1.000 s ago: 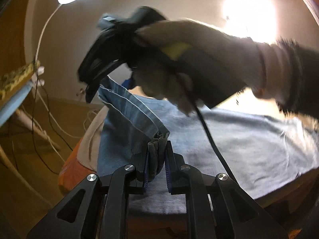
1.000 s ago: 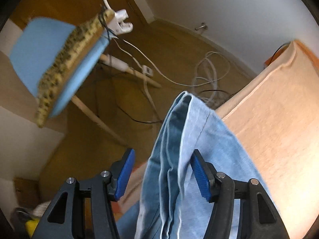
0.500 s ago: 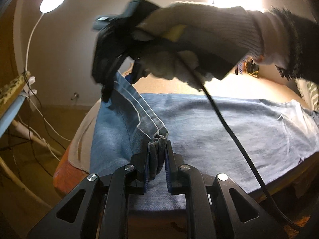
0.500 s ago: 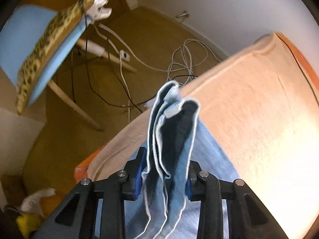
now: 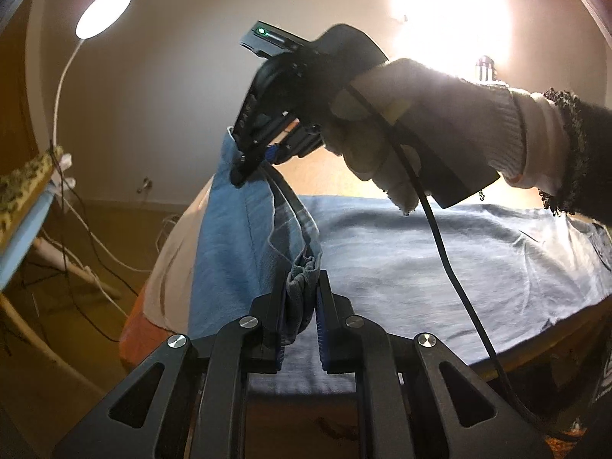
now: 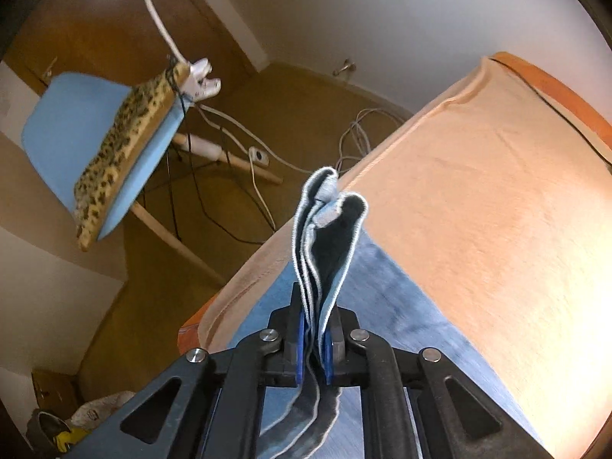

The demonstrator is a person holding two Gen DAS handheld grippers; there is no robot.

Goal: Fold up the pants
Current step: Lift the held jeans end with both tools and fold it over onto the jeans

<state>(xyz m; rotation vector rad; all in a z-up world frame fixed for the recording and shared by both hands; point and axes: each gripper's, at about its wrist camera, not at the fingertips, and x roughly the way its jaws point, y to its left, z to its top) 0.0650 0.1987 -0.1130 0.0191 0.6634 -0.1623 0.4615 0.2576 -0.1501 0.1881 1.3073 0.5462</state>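
Light blue denim pants (image 5: 440,267) lie spread over a bed with a peach sheet (image 6: 478,199). My left gripper (image 5: 300,306) is shut on a bunched hem corner of the pants at the near edge. In the left wrist view the right gripper (image 5: 248,164), held by a gloved hand (image 5: 401,134), pinches the far hem corner, and the hem edge (image 5: 275,222) hangs raised between the two grippers. In the right wrist view my right gripper (image 6: 313,348) has its blue pads pressed on the folded hem layers (image 6: 329,237), which stick up past the fingertips.
A blue chair (image 6: 95,145) with a leopard-print cushion stands beside the bed. White cables and a power strip (image 6: 260,157) lie on the brown floor. A round lamp (image 5: 103,11) on a white gooseneck glows at the upper left. A black cable (image 5: 440,237) hangs from the right gripper.
The right gripper's jaws went from wide open around the hem to shut on it. Both grippers lifted the hem edge, and the right one moved over the bed's edge.
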